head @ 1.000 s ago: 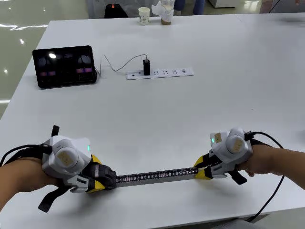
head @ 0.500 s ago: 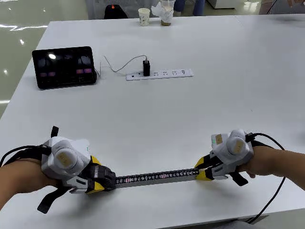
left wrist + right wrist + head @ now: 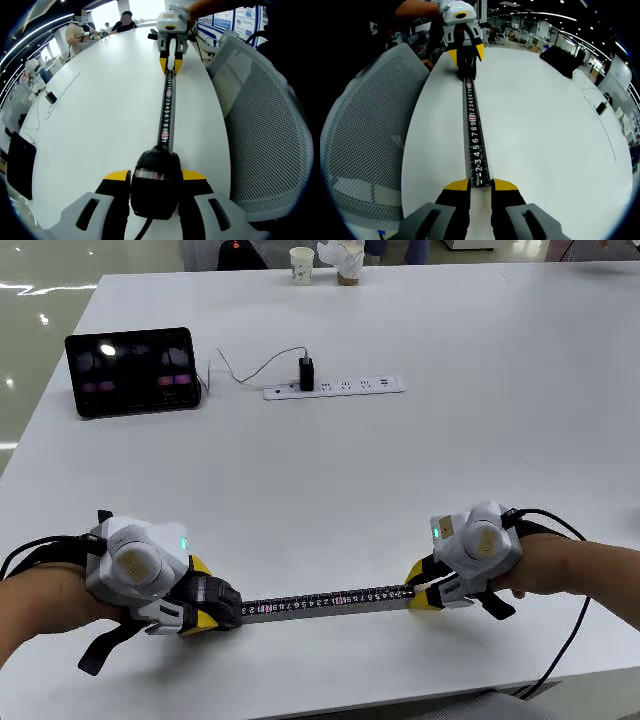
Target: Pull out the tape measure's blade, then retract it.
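Our left gripper [image 3: 208, 601] clamps the tape measure case [image 3: 156, 187], anchoring it near the front edge of the table [image 3: 400, 470]. Farther along that edge, our right gripper [image 3: 415, 594] pinches the blade tip [image 3: 478, 176], holding it extended.

One shared blade [image 3: 325, 600]
Head view looks steeply down; left tool [image 3: 212, 602] and right tool [image 3: 414, 590] views face each other.

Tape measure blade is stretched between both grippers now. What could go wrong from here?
1. If the right gripper lets the blade tip go at once, the blade may snap back hard into the case.
2. The left gripper holds the rounded case only by its sides; it might slip or twist.
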